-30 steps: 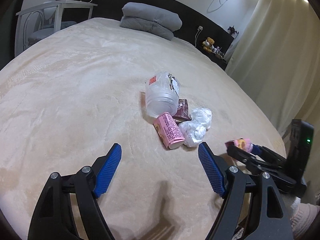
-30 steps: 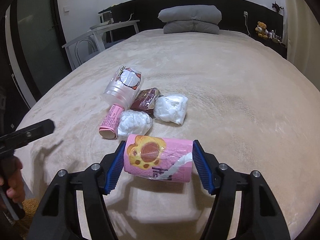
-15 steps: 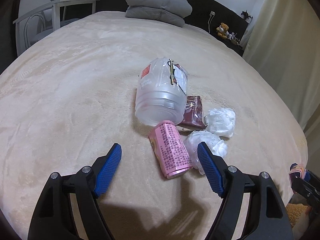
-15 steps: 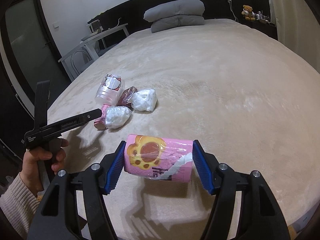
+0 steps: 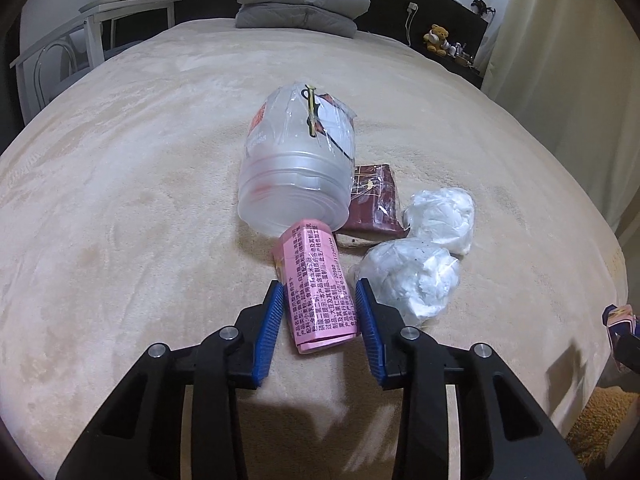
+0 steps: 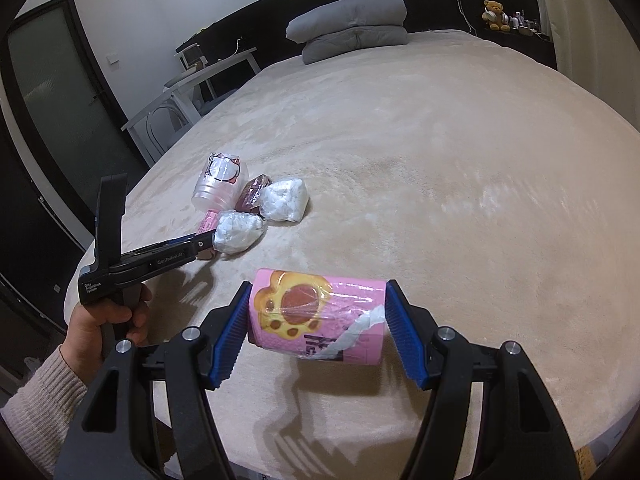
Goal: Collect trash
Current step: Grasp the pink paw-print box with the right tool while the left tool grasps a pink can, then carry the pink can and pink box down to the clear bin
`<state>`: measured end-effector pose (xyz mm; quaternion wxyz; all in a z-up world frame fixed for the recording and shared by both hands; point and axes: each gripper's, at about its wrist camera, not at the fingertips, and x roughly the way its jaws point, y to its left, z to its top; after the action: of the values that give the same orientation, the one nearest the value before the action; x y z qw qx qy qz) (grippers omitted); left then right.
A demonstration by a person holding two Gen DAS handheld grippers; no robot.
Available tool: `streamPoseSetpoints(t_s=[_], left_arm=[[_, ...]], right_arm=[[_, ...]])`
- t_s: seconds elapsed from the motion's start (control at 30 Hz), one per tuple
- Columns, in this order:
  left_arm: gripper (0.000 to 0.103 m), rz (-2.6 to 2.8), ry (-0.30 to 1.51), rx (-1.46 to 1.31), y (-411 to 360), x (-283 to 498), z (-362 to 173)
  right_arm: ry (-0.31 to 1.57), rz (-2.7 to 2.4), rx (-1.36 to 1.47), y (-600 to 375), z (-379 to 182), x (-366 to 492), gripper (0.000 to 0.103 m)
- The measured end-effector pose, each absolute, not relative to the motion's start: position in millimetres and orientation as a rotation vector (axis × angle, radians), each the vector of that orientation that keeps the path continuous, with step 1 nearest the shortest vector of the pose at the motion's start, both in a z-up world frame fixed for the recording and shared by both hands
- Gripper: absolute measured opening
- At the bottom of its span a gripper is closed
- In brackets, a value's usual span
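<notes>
On the beige bed lies a small heap of trash. A clear plastic cup on its side touches a pink printed snack packet, with a maroon wrapper and two white crumpled wads beside them. My left gripper is closing around the pink packet's near end, and both blue pads touch its sides. The right wrist view shows that left gripper reaching into the heap. My right gripper is shut on a pink paw-print packet, held above the bed near its front edge.
Grey folded pillows lie at the head of the bed. A white desk and chair stand at the far left, and a curtain hangs on the right. A dark door is left of the bed. A hand grips the left tool.
My left gripper came forward and down to the heap, and its jaws went from wide open to closed on the pink snack packet. The right gripper kept its paw-print packet and drew away from the heap.
</notes>
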<state>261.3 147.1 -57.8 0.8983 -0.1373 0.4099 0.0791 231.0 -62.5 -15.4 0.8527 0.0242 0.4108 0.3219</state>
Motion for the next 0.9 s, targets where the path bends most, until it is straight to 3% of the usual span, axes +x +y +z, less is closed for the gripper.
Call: streamPoseSetpoints(t_s=[0.9], left_arm=[[0.03, 0.096, 0.547, -0.331, 94, 134, 13]], right_arm=[[0.59, 0.685, 0.056, -101, 11, 169, 0.065]])
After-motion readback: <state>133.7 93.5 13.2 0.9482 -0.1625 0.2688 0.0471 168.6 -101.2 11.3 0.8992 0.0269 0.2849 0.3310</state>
